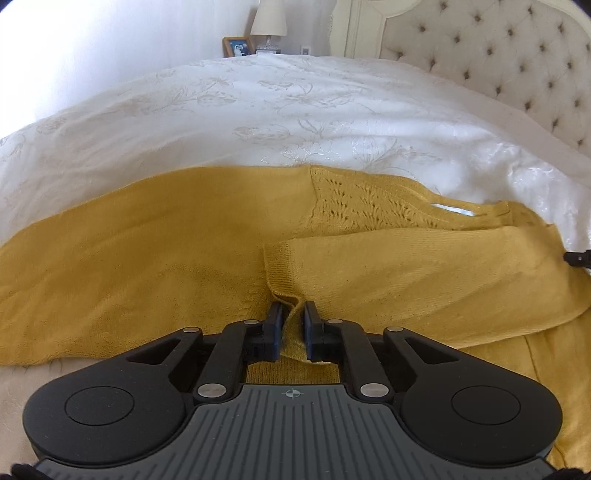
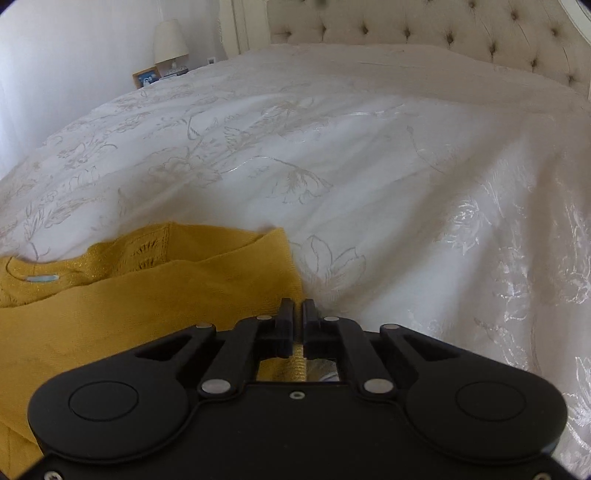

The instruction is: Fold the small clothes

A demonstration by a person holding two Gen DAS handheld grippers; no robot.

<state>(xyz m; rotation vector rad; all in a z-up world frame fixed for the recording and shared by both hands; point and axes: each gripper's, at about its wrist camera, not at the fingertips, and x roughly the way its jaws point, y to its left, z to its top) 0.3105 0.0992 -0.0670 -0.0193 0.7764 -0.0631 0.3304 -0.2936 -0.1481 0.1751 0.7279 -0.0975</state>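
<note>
Lying spread across the near edge of the white floral-embroidered bedspread (image 1: 295, 110), the mustard-yellow knitted sweater (image 1: 129, 251) looks partway through its fold. One sleeve (image 1: 424, 273) is laid across the body with its ribbed cuff (image 1: 277, 266) near the middle, so by my judgement a first sleeve fold is done or almost done — the rest, the other sleeve and the folding of the body, seems to lie ahead.

The left gripper (image 1: 293, 317) has its jaws drawn close around a raised pleat of the yellow knit just below that cuff; a narrow gap shows between the pads, filled with cloth, so it is gripping the sweater. The right gripper (image 2: 297, 321) sits at the sweater's far edge, where yellow meets white, its jaws nearly together with a thin strip of knit visible between them — it too appears to pinch the fabric.

Much is hard to read. The gripper bodies hide the sweater's near hem in both views, and the second sleeve cannot be made out at all. A pale label (image 2: 42, 277) marks the neckline, beside an open lacy panel (image 1: 354, 199). A small dark tip (image 1: 578, 256) at the left view's right edge is probably the other gripper, though cut off. The tufted headboard (image 2: 443, 33) and the lamp (image 1: 269, 22) stand well apart.
</note>
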